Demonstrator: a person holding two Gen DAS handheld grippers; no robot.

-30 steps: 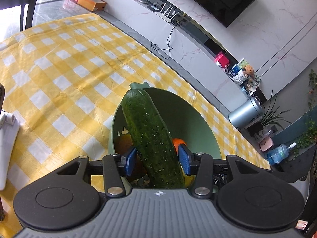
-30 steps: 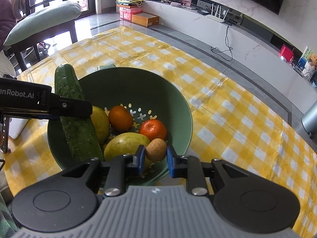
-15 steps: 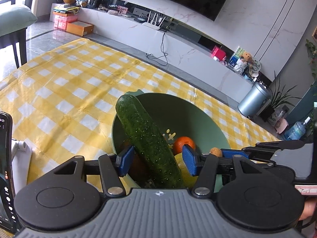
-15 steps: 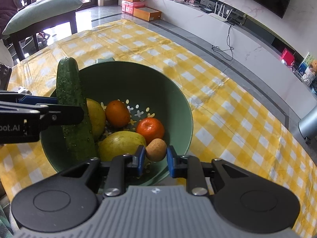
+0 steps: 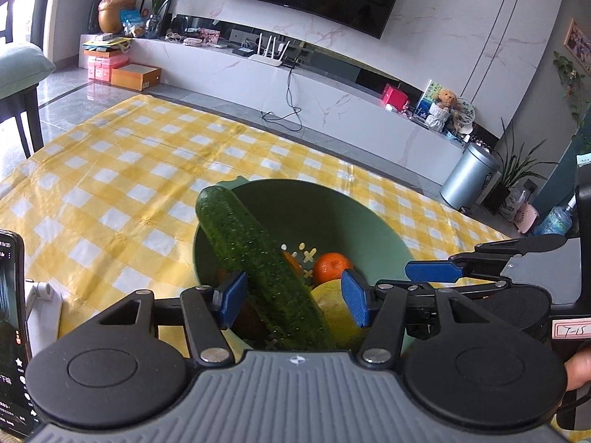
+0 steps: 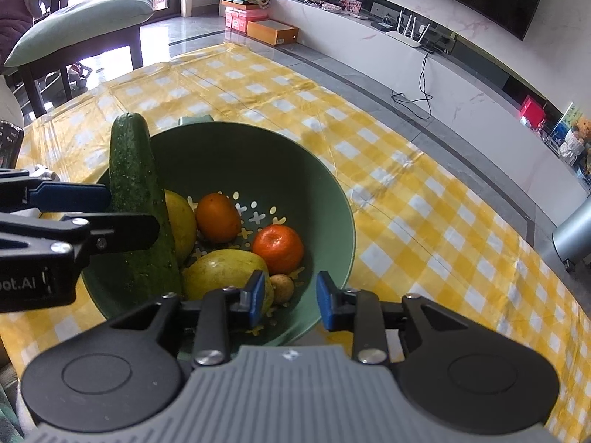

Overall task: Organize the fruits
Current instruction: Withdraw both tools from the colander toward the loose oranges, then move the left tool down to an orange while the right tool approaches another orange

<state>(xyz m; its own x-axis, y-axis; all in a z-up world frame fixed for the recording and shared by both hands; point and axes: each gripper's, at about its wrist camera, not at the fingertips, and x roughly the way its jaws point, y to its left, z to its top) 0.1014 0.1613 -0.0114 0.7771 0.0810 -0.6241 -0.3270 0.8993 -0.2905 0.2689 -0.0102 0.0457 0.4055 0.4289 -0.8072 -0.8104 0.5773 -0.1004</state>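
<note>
A green colander bowl stands on the yellow checked cloth. A long cucumber leans on its left rim. My left gripper straddles the cucumber; its jaws are opening and the pads stand clear of it. Inside the bowl lie a tangerine, an orange, a yellow-green fruit and a lemon. A small brown fruit rests on the bowl floor just beyond my right gripper. The right jaws are opening with nothing gripped.
A phone on a white stand sits at the table's near left. The checked tablecloth stretches behind and to the right of the bowl. A chair with a green cushion stands beyond the far left edge.
The left jaws spread off the cucumber, which stays leaning in the bowl, and the left view rolled level. The right jaws parted and the small brown fruit dropped into the bowl.
</note>
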